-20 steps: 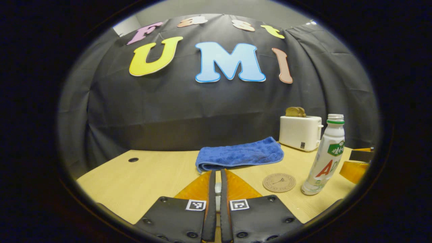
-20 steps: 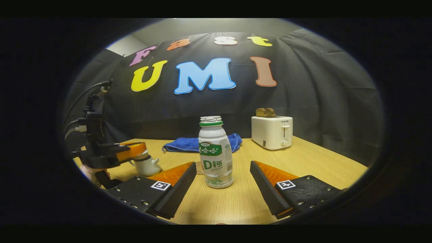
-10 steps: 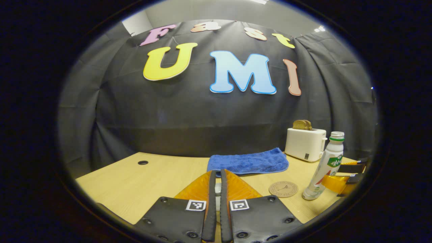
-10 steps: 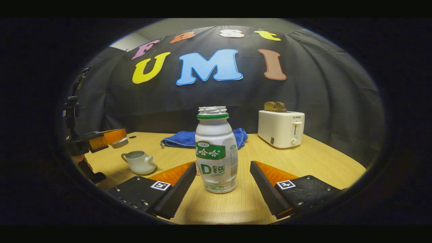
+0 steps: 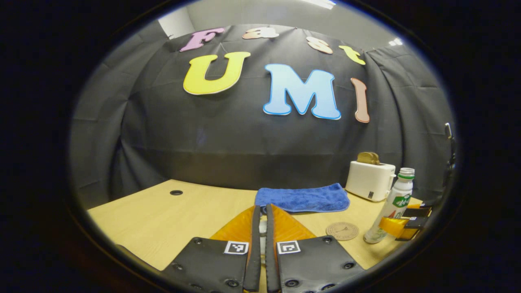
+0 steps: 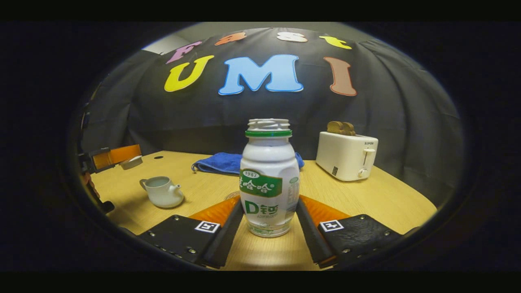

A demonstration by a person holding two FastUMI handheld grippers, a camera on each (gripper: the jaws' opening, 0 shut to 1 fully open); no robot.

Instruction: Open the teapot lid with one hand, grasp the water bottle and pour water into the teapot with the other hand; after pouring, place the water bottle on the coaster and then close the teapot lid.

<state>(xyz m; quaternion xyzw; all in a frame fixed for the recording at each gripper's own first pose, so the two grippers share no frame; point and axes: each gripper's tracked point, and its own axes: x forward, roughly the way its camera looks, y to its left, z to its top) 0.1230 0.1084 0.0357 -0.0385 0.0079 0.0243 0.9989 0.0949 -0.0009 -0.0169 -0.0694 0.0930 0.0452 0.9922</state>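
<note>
The white water bottle [image 6: 268, 179] with a green label stands uncapped on the table, and my right gripper [image 6: 268, 200] is shut on its lower body, a finger pressing each side. At the left sits the white teapot [image 6: 163, 192] with its top open. Above and left of it my left gripper [image 6: 116, 155] holds the small white lid [image 6: 131, 162] in the air. In the left gripper view my left gripper [image 5: 263, 208] is shut on the lid [image 5: 263, 228], a sliver between the fingers. The round cork coaster [image 5: 342, 230] lies just left of the bottle [image 5: 397, 203].
A folded blue towel [image 5: 303, 198] lies at the back of the wooden table [image 6: 366, 199]. A white toaster [image 6: 346, 155] with bread in it stands at the back right. A small cable hole [image 5: 176, 192] is in the tabletop at the far left.
My right gripper moved forward and its fingers closed onto the bottle. My left gripper carried the lid up and to the left, off the teapot.
</note>
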